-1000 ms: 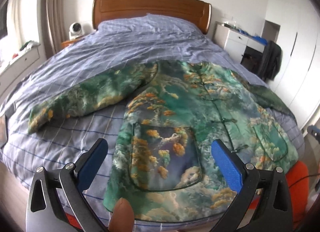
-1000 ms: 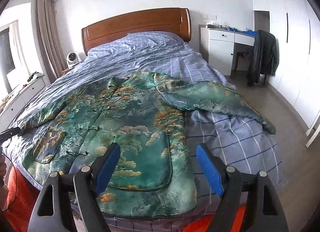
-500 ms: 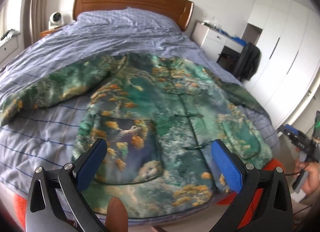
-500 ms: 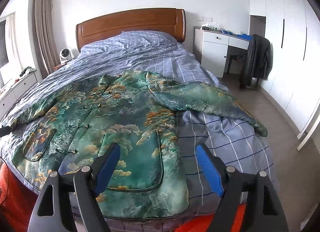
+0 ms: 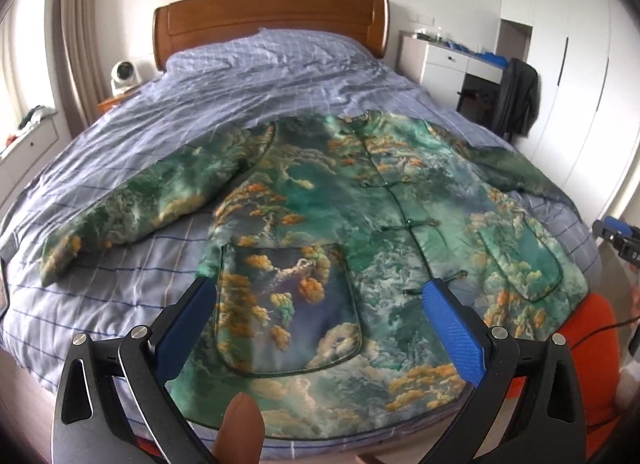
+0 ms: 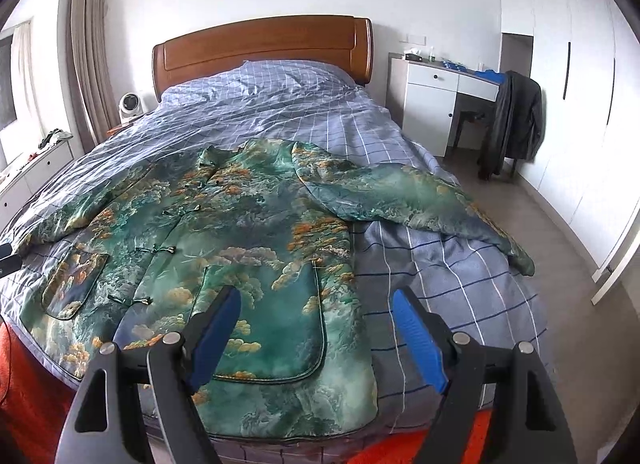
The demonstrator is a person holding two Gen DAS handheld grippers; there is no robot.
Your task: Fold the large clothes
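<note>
No legible text anywhere.

Green cloud-print jacket point(image 5: 360, 224) flat on bed, front up, sleeves spread.

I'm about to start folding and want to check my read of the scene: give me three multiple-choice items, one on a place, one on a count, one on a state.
1. Where does the green satin jacket with orange cloud print lie?
A. Over the chair
B. Spread flat on the blue checked bedcover
C. On the floor

2. How many patch pockets show on the jacket's front?
A. One
B. Two
C. Four

3. How do the right tongs stand?
A. Open, holding nothing
B. Shut on a sleeve
C. Shut on the hem

Answers:
1 B, the jacket lies front up near the foot of the bed, sleeves spread to both sides.
2 B, one pocket sits on each side of the knot-button closure.
3 A, the blue pads stand wide apart above the jacket's hem, touching no fabric.
</note>
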